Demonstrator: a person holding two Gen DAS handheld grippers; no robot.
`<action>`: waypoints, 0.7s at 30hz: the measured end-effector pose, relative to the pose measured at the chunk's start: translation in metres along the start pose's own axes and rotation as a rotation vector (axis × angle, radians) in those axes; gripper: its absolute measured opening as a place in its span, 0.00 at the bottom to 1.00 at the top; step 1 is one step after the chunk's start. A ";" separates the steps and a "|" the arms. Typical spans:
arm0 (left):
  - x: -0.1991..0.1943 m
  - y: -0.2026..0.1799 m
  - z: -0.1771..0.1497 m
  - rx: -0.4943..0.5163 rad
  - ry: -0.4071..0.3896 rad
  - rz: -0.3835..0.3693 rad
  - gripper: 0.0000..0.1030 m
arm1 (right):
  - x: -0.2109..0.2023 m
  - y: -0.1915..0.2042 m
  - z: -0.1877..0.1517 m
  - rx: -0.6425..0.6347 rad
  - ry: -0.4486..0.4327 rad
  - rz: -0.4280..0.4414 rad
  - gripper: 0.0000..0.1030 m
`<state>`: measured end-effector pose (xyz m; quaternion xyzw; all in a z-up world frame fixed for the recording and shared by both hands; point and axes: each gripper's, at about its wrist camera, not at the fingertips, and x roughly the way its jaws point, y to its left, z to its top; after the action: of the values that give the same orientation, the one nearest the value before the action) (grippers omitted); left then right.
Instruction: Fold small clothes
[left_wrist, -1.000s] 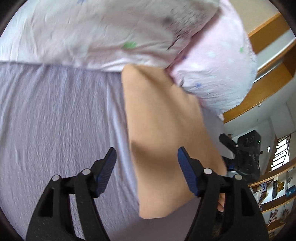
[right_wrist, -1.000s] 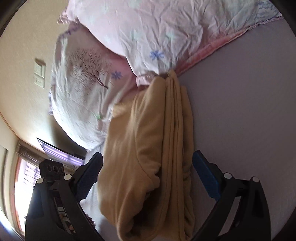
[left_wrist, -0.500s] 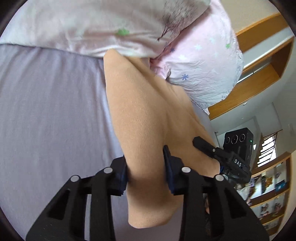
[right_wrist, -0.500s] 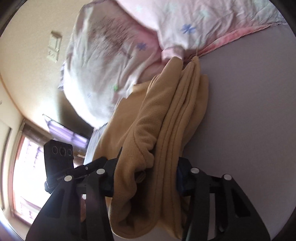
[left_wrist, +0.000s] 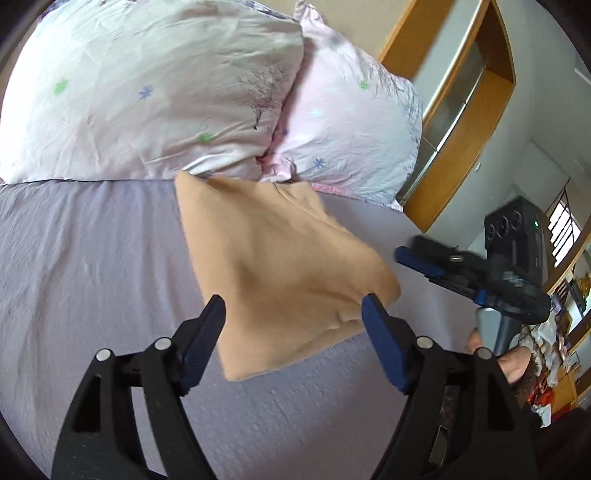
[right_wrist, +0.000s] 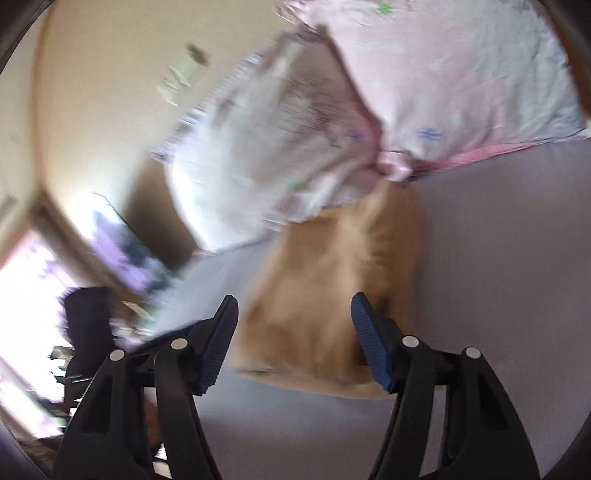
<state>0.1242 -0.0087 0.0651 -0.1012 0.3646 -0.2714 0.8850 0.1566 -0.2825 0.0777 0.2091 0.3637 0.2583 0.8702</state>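
Both tools had just let go: the left tool (left_wrist: 291, 314) and right tool (right_wrist: 291, 314) had been opening and stood spread, nothing pinched. Folded tan garment (left_wrist: 280, 266) lay on the bed (left_wrist: 92, 258), its far edge against the pillows (left_wrist: 155, 92). Its loose near layers could spring open unpressed.

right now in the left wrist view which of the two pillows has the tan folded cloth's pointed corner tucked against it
The larger, whiter pillow on the left. The cloth points its far-left corner at its lower edge; the pinker pillow sits further right.
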 end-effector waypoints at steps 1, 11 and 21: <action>0.008 -0.005 -0.001 0.008 0.029 0.000 0.74 | 0.008 -0.006 -0.003 -0.011 0.037 -0.065 0.62; 0.010 -0.010 -0.027 0.008 0.130 0.086 0.80 | -0.016 -0.027 -0.035 0.068 0.030 -0.121 0.72; 0.012 -0.030 -0.053 -0.029 0.192 0.465 0.98 | -0.005 0.013 -0.076 -0.207 0.175 -0.511 0.99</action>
<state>0.0824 -0.0394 0.0315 -0.0011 0.4646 -0.0634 0.8833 0.0937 -0.2618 0.0388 -0.0025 0.4498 0.0833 0.8892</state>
